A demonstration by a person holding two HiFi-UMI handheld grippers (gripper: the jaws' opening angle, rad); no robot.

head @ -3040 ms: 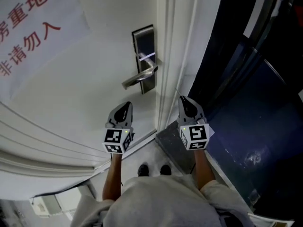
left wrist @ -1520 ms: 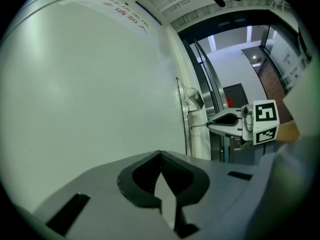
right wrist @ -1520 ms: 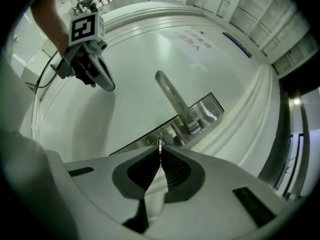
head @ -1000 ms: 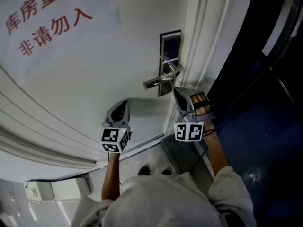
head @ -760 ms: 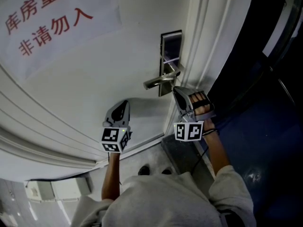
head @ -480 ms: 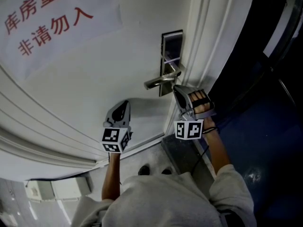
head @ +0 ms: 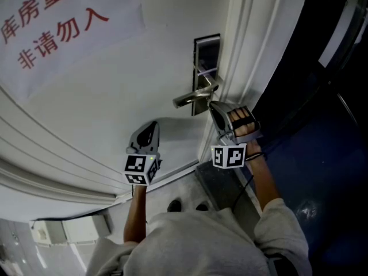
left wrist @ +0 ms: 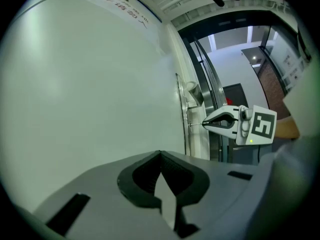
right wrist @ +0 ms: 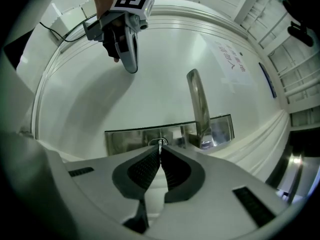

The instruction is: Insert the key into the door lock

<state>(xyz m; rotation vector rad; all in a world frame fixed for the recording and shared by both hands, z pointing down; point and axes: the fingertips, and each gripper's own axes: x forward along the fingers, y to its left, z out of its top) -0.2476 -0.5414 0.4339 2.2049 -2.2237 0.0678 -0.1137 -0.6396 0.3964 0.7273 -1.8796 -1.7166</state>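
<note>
The steel lock plate [head: 206, 68] with its lever handle [head: 191, 99] sits near the right edge of a white door. My right gripper [head: 213, 106] points at the plate's lower end, below the handle. It is shut on a small metal key [right wrist: 160, 144], whose tip is at the keyhole in the plate [right wrist: 130, 139]; the handle [right wrist: 199, 106] rises just to the right. In the left gripper view the key [left wrist: 196, 125] shows as a thin pin between the right gripper [left wrist: 206, 124] and the plate. My left gripper [head: 153, 127] hangs shut and empty before the bare door, to the left and lower.
A paper sign with red characters [head: 57, 22] is stuck on the door's upper left. The white door frame [head: 241, 50] runs right of the lock, with dark blue flooring [head: 310, 154] beyond. The person's shoes [head: 185, 206] stand at the threshold.
Since three seconds ago the right gripper has come up to the lock plate's lower end. Over the last second it has only rolled slightly. The left gripper has stayed still.
</note>
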